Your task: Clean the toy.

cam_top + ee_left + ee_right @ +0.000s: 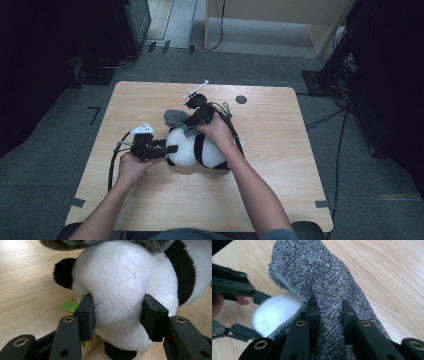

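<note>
Presently, entries run from the largest item down to the smallest.

Room: grey carpet floor (45,150) all round, a light wooden unit (280,20) at the far side, dark equipment and loose cables at both edges.
Table (280,165): pale wood grain, rounded corners, mostly bare; a small dark round mark (241,99) sits near the far edge, tape tabs at the near corners.
Panda plush (196,149): lies near the table's middle, white body with black bands; a green leaf piece (70,306) shows under it in the left gripper view.
Grey cloth (176,118): shaggy towel-like fabric, draped at the far side of the panda's head and touching it.
Left gripper (167,149): jaws pressed into the white fur on both sides, so it is clamped on the panda plush and pins it to the table; the left gripper view shows the fur bulging between the pads (86,315).
Right gripper (328,315): jaws closed on a fold of the grey cloth, fabric bunched tightly between the pads; the hand reaches over the plush from the near side.
Step in hand (judgement): wiping or covering the panda's head with the cloth.
Doing it well (judgement): keep the left clamp firm but low so the plush cannot roll; draw the cloth with the pinched fold leading, along the curve of the head, without snagging the left jaws.
Risk (judgement): cloth slipping from the pinch, or the plush twisting.
</note>
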Demonstrator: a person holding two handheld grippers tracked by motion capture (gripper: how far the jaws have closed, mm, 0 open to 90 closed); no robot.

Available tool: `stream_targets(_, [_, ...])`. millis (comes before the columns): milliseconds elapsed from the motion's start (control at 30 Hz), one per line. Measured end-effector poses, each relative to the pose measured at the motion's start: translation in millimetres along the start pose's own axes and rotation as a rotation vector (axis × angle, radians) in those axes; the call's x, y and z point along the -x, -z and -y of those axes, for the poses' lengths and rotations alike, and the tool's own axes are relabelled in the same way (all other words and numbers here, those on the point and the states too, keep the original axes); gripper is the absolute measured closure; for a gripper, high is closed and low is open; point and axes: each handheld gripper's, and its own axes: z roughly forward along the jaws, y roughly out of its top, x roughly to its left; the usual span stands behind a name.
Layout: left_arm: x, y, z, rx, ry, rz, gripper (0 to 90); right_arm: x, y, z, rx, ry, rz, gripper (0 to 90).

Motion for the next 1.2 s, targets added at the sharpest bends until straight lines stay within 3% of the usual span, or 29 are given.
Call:
stream_targets(267, [0.4,-0.5,0.0,0.001,-0.009,0.001,50.8,28.4,5.0,11.0,-0.041,-0.035,0.067,75.0])
stream_targets(667, [-0.4,-0.7,-0.2,-0.002,-0.008,0.004,51.5,70.5,20.2,37.4,-0.013,-0.151,0.107,75.3])
stream_targets(967, [-1.1,-0.5,0.1,0.000,-0.009,0.010,51.8,102.1,26.0,73.4,-0.001,-0.229,0.151,75.6])
stream_targets(1100, [-1.1,-0.7,0.0,0.005,-0.011,0.006,51.8,114.2,28.6,91.5,0.014,-0.281,0.144,75.7])
stream_targets(1200, [-1.3,-0.3,0.1,0.003,-0.013,0.007,51.8,118.3,34.2,101.2,0.012,-0.282,0.190,75.7])
